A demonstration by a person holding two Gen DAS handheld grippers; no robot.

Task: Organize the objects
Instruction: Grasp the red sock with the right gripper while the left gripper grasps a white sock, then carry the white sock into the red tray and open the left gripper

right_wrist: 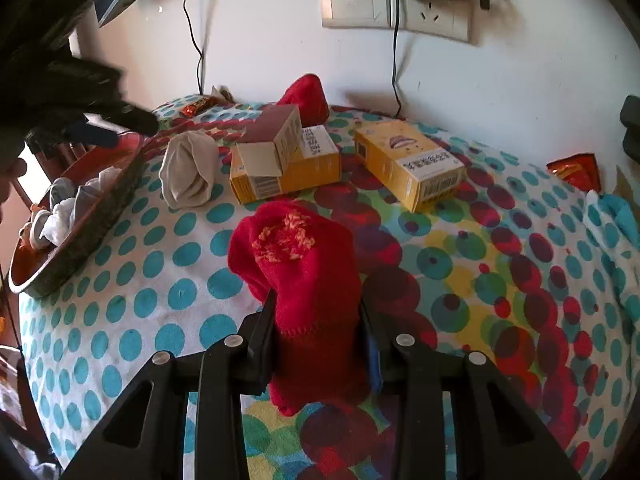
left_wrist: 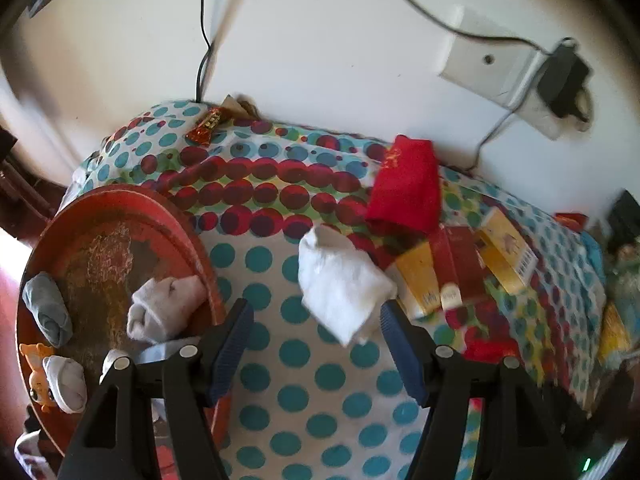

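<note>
My left gripper (left_wrist: pixel 316 344) is open, just short of a rolled white sock (left_wrist: pixel 340 284) on the dotted cloth; the sock also shows in the right wrist view (right_wrist: pixel 190 170). My right gripper (right_wrist: pixel 318 312) is shut on a rolled red sock (right_wrist: pixel 298 264) and holds it above the cloth. A second red sock (left_wrist: pixel 404 188) lies near the wall, seen in the right wrist view (right_wrist: pixel 306 98) behind the boxes. A round red tray (left_wrist: pixel 160 216) at the left holds several rolled socks (left_wrist: pixel 164 306); it shows in the right wrist view (right_wrist: pixel 92 224) too.
Yellow boxes (right_wrist: pixel 408 164) and a dark red box (right_wrist: pixel 276 136) lie on the cloth near the wall. Candy wrappers (left_wrist: pixel 206 126) lie at the back edge. A wall socket with a plugged charger (right_wrist: pixel 404 0) and cables hangs above. A small orange toy (left_wrist: pixel 38 376) sits in the tray.
</note>
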